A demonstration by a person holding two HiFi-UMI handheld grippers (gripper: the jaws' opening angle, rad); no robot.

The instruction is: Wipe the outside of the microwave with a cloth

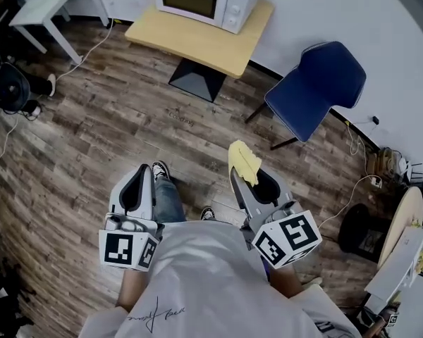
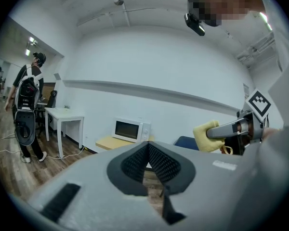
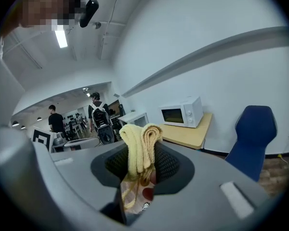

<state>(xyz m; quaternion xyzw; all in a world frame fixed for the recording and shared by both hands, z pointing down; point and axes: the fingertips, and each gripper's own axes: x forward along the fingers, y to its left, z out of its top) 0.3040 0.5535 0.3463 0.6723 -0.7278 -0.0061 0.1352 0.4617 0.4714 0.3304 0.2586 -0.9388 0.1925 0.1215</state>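
Currently standing off from the target. The microwave (image 1: 208,0) sits on a light wooden table (image 1: 197,44) against the far wall, well apart from both claws, with open wood floor (image 1: 113,132) between. A blue chair (image 1: 317,86) stands to the right of the table.

Right claw (image 1: 245,173): clenched on a folded yellow cloth (image 1: 244,162). The right gripper view shows the fold pinched between the pads, its rounded end poking out past the tips and a patterned tail hanging below.

Left claw (image 1: 145,171): pads pressed together with nothing between them, as the left gripper view shows.

Pose: both claws are held low and close to the torso, side by side. The marker cubes are nearest the body and the noses point forward toward the table. Shoes show on the floor between them. Both gripper views have the microwave ahead at about jaw height.

Step in hand, by my reading: the approach, with no wiping begun. To do it well:
- Close the gap along the open floor, left of the chair.
- Keep the pinch firm so the cloth does not slip out.
- Lead with the protruding fold, so that fabric and not claw metal meets the casing.
- Lay it flat on the top or a side panel and stroke evenly.
- The free left claw could steady the casing if it shifts.
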